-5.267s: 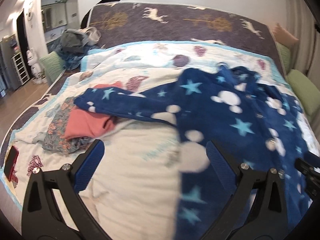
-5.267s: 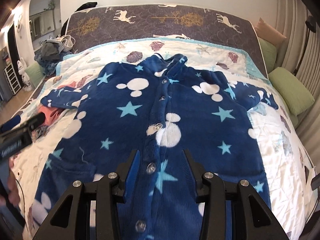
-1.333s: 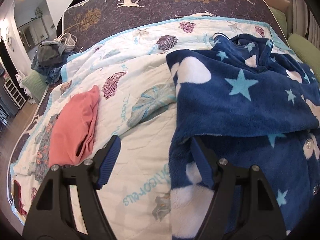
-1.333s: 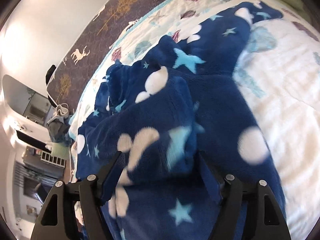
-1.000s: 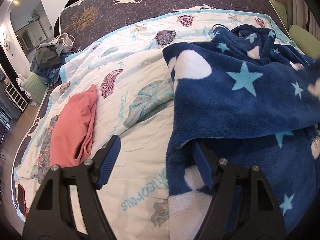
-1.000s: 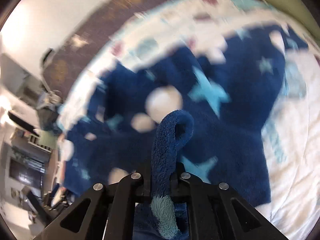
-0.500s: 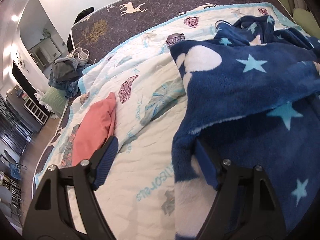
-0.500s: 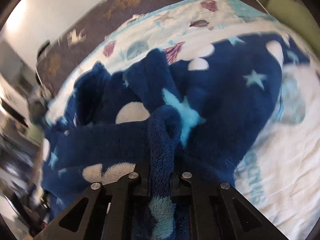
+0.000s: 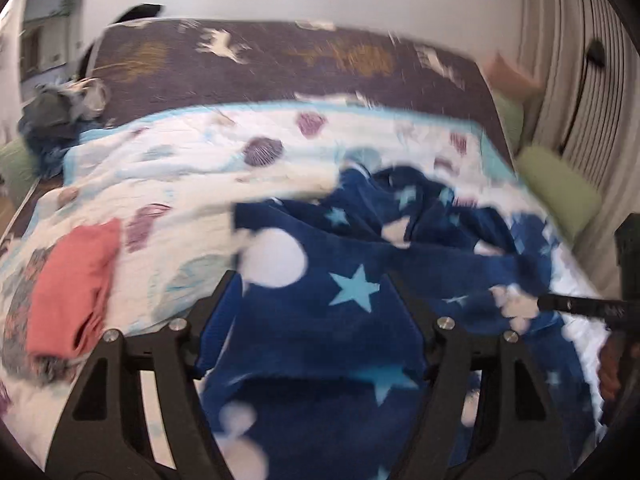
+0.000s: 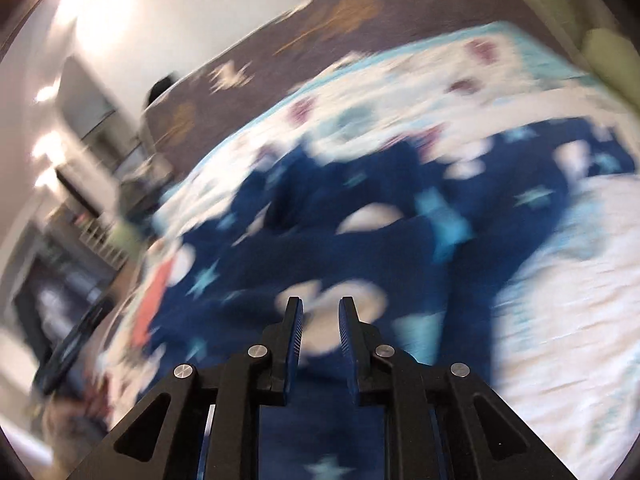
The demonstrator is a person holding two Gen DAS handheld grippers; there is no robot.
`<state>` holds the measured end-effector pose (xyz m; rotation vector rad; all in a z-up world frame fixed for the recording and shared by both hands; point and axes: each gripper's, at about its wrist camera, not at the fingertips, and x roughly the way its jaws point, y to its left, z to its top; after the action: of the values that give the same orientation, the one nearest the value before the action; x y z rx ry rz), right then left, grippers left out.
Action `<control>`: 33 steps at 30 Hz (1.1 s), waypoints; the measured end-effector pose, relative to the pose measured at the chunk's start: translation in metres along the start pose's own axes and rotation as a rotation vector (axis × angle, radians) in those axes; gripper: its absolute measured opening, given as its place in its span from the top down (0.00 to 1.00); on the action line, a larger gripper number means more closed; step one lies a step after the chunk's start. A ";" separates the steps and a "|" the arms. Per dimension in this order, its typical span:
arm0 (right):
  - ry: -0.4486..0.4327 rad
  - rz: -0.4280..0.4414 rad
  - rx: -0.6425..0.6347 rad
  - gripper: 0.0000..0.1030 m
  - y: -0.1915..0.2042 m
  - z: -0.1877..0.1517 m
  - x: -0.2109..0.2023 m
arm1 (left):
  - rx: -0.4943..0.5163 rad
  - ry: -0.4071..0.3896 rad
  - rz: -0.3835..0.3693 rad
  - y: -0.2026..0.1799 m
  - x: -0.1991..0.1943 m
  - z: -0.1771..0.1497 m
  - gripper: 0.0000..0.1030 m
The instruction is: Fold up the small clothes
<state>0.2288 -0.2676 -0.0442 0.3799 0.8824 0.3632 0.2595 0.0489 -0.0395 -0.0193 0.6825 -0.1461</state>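
The blue fleece garment [image 9: 352,288], stars and white blobs all over it, lies bunched across the middle of the bed's shell-print quilt [image 9: 168,168], one side flap already thrown over its body, so the fold looks partly made and not yet squared.

The left tongs [image 9: 312,320] stand wide apart and are closing, with the near edge of that flap lying between the pads; through the blur I cannot tell whether they press on it yet. I'd judge they sit there to catch the flap's edge and pull it flat.

The right tongs [image 10: 319,332] have only a narrow gap and are opening. Nothing is clamped in them; the fleece shows below the gap, so the cloth appears let go to settle on the pile. In the left view they poke in at three o'clock.

A folded salmon-pink piece [image 9: 72,284] waits at nine o'clock, atop a flowered one, well apart from the fleece, likely the finished stack.
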 end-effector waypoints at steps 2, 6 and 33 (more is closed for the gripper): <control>0.073 -0.025 -0.014 0.82 0.004 -0.008 0.016 | 0.042 0.083 0.081 -0.004 0.039 -0.005 0.30; 0.139 -0.081 0.081 1.00 -0.028 -0.017 0.045 | -0.084 0.224 0.138 0.051 0.094 -0.028 0.17; 0.063 -0.111 0.067 0.97 -0.039 0.026 0.059 | -0.220 0.151 0.150 0.065 0.117 0.011 0.24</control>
<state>0.2895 -0.2795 -0.0869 0.3808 0.9748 0.2446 0.3649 0.0968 -0.1084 -0.1687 0.8454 0.0727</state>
